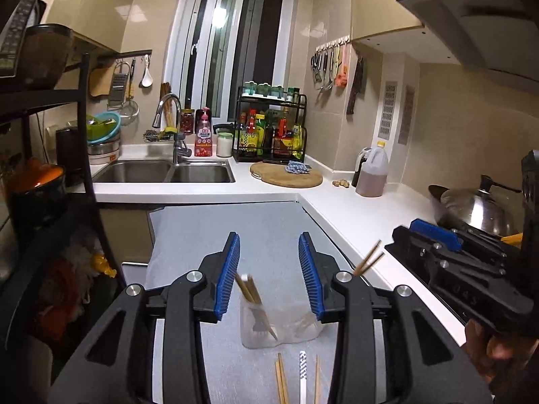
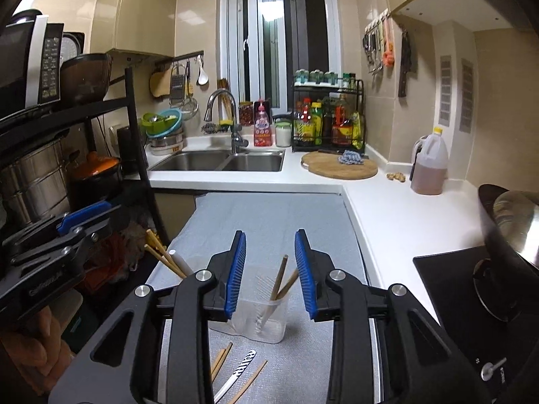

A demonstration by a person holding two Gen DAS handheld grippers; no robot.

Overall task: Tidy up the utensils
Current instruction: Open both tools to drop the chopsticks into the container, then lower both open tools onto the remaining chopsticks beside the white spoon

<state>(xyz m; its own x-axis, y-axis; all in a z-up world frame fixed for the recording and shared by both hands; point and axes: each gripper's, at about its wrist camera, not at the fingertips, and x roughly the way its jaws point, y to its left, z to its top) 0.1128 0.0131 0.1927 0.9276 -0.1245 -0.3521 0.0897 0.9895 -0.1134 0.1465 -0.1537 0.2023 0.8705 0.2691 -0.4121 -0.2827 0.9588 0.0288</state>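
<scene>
Both pairs of fingers stand partly apart with nothing pressed between the pads: the left gripper [image 1: 269, 276] in the lower centre of its view, the right gripper [image 2: 270, 274] likewise. Each frames the clear plastic cup [image 2: 261, 320], low in the middle, standing on the grey mat of the bench [image 2: 269, 215].

We judge the main risk to be tipping that cup. It looks light and thin-walled, and the chopsticks in the cup [image 2: 281, 279] lean outward over its rim, so a finger brushing a stick could lever it over or roll it off the bench's edge at the left.

Loose pieces lie flat in front of the cup, at the bottom of the frame: loose chopsticks [image 2: 220, 362] and a white utensil with a black pattern [image 2: 241, 368]. They sit close together, so a pinch could catch two at once.
</scene>
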